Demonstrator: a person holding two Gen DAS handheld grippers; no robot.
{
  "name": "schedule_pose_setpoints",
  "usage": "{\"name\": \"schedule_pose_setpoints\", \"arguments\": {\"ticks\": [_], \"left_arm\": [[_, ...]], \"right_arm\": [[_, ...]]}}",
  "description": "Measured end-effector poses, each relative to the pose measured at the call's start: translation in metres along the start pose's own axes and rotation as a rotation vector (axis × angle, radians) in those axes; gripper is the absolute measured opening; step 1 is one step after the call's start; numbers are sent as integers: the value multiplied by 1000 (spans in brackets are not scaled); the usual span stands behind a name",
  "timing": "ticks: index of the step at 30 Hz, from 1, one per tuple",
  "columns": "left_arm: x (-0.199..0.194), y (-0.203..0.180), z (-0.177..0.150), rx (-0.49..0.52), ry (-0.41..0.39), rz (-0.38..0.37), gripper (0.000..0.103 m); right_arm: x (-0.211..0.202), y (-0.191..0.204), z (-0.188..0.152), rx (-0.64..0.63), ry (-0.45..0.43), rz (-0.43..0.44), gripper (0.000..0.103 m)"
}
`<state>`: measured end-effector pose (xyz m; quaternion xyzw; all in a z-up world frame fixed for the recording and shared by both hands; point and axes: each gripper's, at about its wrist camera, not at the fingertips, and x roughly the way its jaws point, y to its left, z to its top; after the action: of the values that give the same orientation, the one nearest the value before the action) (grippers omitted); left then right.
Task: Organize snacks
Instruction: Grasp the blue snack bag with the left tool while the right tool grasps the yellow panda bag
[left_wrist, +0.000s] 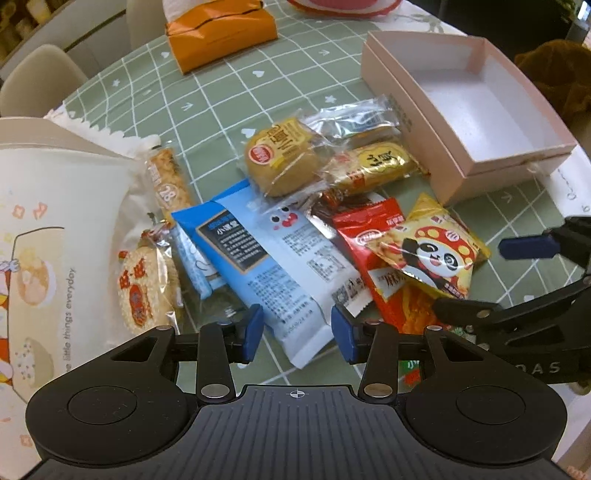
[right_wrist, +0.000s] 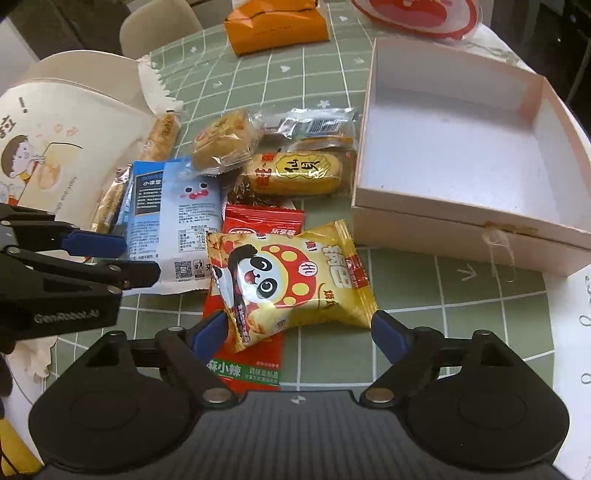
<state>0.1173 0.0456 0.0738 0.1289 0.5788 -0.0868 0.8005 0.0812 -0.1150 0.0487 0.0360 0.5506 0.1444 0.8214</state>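
Note:
A heap of wrapped snacks lies on the green checked tablecloth (left_wrist: 207, 96). My left gripper (left_wrist: 297, 334) is open, its jaws on either side of the near end of a blue and white packet (left_wrist: 273, 266). My right gripper (right_wrist: 299, 328) is open around the near edge of a yellow panda snack bag (right_wrist: 291, 280), which lies on a red packet (right_wrist: 255, 362). The panda bag (left_wrist: 432, 251) also shows in the left wrist view. An empty pink box (right_wrist: 454, 155) stands open to the right of the heap; it also shows in the left wrist view (left_wrist: 476, 107).
A large cream snack bag (left_wrist: 48, 229) lies at the left. Round yellow cakes (left_wrist: 284, 155), a gold packet (right_wrist: 299, 173) and a rice cracker (left_wrist: 144, 288) sit in the heap. An orange pack (left_wrist: 221, 33) lies at the back. Chairs stand beyond the table.

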Motion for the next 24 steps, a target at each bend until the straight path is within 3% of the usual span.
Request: {"name": "schedule_pose_setpoints", "arguments": {"ticks": [8,13,16,20,24], "left_arm": [[26,-3,2,-43,106,102,51],[30,15,1,-100,115,166,51],[29,27,-4,-149,116,171,45],[25,44,-15,-245,91,168,24],[15,65,-32,-367,54,185,23]], "right_arm": [[-3,-4,1,-17,14,-21,94],[-2,-3,3,-34,4,-18,95],[0,2,6,-56,-1,-6,95],[10,16,14,-114,13,3,95],[20,32,21,-187,25,9,95]]}}
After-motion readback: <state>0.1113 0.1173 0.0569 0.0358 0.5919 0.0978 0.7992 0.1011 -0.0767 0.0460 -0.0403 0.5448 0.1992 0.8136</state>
